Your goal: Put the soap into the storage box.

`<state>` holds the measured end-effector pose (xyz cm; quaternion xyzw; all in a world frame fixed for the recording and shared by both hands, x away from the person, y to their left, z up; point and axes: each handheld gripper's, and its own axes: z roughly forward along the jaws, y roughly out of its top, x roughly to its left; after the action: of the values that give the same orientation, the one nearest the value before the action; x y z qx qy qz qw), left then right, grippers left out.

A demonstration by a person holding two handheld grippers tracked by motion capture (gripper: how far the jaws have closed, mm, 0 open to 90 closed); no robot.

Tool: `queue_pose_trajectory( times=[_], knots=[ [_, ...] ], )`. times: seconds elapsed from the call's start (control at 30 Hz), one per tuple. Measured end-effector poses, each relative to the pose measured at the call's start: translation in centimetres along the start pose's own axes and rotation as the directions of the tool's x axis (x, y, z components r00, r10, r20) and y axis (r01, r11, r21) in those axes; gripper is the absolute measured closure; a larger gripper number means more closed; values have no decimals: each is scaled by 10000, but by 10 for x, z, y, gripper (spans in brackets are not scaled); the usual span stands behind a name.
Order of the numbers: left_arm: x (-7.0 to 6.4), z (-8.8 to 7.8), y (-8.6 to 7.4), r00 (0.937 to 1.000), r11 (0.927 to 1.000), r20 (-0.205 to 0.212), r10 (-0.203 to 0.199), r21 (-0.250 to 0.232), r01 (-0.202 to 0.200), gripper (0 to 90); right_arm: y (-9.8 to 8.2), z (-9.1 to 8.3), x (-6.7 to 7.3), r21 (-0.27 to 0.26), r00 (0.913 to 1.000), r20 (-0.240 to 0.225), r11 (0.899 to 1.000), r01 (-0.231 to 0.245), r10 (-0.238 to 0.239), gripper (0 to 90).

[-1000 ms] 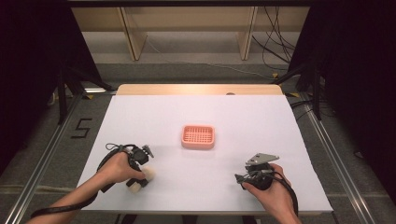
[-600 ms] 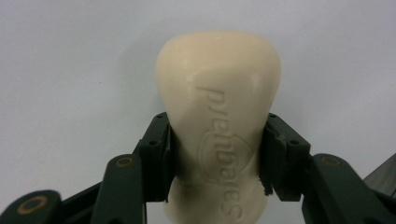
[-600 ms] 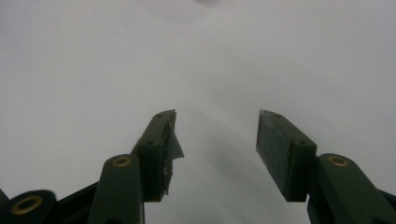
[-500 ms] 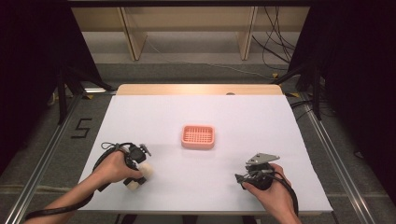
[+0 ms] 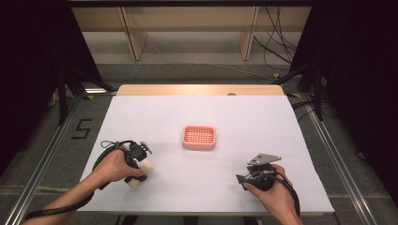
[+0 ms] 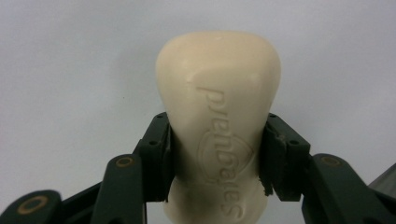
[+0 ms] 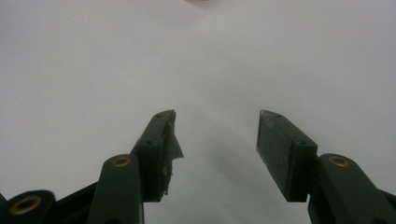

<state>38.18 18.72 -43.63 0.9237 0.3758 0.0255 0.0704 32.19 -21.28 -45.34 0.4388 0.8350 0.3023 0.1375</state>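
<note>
A cream bar of soap (image 6: pixel 219 121) with embossed lettering sits between the black jaws of my left gripper (image 6: pixel 217 154), whose pads press on both its sides. In the high view the same soap (image 5: pixel 141 172) pokes out of the left gripper (image 5: pixel 136 161) near the table's front left, just above the white surface. A pink slotted soap dish (image 5: pixel 199 137) lies at the table's middle, up and to the right of that gripper. My right gripper (image 5: pixel 251 176) rests at the front right; its jaws (image 7: pixel 217 140) stand apart over bare white table with nothing between them.
The white table top (image 5: pixel 244 117) ends in a wooden strip at the far edge. Metal rails run along both sides, and a floor mark "5" (image 5: pixel 80 127) lies to the left. Cables trail from each gripper.
The left hand with the soap has shifted slightly toward the front of the table. The right hand has stayed where it was.
</note>
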Motion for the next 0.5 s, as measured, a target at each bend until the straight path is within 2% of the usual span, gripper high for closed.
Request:
queue_pose_trajectory(
  times=[0.07,0.27,0.43,0.47,0.5],
  knots=[
    [1,-1,1,9999,9999,-62,113,-41,-113,497,0,0,0,-15,10000,2,10000,13,-13,476],
    [1,-4,4,9998,9997,-151,123,-220,-126,497,0,0,0,-6,10000,3,10000,9,-9,476],
    [0,-5,6,9998,9984,-160,141,-553,-149,497,0,0,0,-39,10000,28,10000,-5,5,476],
    [1,-6,7,9996,9989,-180,229,-407,-236,497,0,0,0,-36,10000,30,10000,3,-3,476],
    [1,-6,8,9998,9982,-164,134,-578,-144,497,0,0,0,-35,10000,26,10000,0,0,476]
  ],
)
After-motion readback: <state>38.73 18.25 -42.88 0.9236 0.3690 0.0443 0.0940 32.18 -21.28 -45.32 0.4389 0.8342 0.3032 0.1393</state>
